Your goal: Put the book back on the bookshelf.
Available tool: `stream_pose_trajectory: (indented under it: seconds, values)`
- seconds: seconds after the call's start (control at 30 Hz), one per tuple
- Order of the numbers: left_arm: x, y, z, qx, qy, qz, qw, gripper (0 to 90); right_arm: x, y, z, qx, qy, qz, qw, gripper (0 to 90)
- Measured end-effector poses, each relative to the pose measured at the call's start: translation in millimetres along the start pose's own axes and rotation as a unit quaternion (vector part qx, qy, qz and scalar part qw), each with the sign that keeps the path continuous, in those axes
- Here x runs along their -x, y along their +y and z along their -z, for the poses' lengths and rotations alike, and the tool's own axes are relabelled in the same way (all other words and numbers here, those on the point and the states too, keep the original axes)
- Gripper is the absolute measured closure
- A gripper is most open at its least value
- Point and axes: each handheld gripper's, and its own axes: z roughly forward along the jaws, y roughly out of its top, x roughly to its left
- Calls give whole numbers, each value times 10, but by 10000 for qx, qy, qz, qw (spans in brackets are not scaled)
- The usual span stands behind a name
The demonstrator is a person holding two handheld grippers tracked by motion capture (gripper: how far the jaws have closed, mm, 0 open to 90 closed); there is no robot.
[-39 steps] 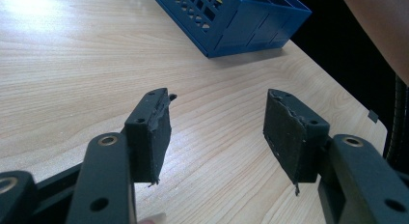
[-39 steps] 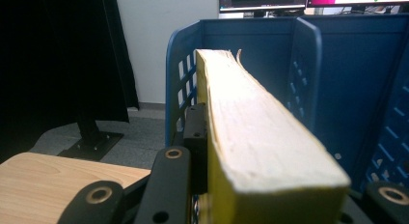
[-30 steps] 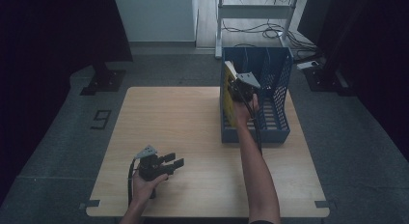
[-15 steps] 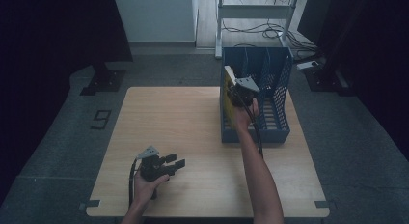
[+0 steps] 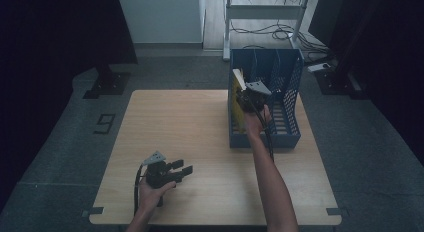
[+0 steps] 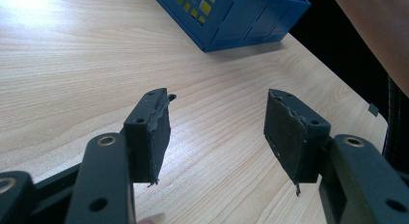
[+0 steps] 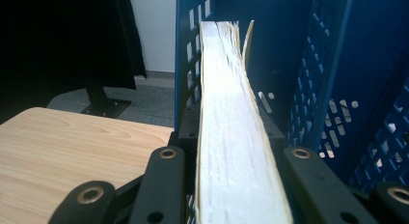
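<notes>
Between the right tongs (image 7: 231, 185) stands a book (image 7: 231, 113), page edges up, its yellow cover (image 5: 236, 99) seen from the high view. Its far end reaches into the leftmost slot of a blue rack (image 5: 292, 92), against the rack's left wall. The right jaws have just been opening a little, yet the book sits between the pads and they lie close against both its sides.

From above, the right tongs (image 5: 244, 94) hang over the rack's left slot, the hand (image 5: 256, 123) behind them and the forearm running back to the near edge of the bench (image 5: 175, 122).

Low on the near left of the bench, the left tongs (image 5: 181, 168) rest in the left hand (image 5: 150, 189), well apart from the rack. Their jaws stand wide with nothing between them; the left gripper view shows worn black pads (image 6: 284, 132) over bare wood.

That bench is pale wood grain with rounded corners, and the rack stands at its far right. Around it lies grey floor (image 5: 65, 142); a "9" mark (image 5: 105, 123) sits by the bench's left side. Beyond stand a white wall (image 5: 160, 17), a metal frame (image 5: 265, 14) with loose cables (image 5: 280, 37), and dark curtains (image 5: 55, 32) at both sides.
</notes>
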Motion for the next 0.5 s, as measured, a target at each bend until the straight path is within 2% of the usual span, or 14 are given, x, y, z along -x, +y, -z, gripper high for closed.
stream_pose_trajectory:
  seconds: [0.07,0.27,0.37,0.5]
  values:
    - [0,0,-1,-3,-1,3,10000,421,10,6,9,-15,93,3,10000,686]
    - [6,-1,-6,-11,-4,-14,10000,420,30,23,16,-184,137,22,9997,687]
    - [8,-2,-10,-18,-6,-18,10000,420,34,22,5,-311,137,18,9994,705]
    - [10,-4,-14,-29,-13,-18,10000,419,16,47,12,-417,24,177,9990,741]
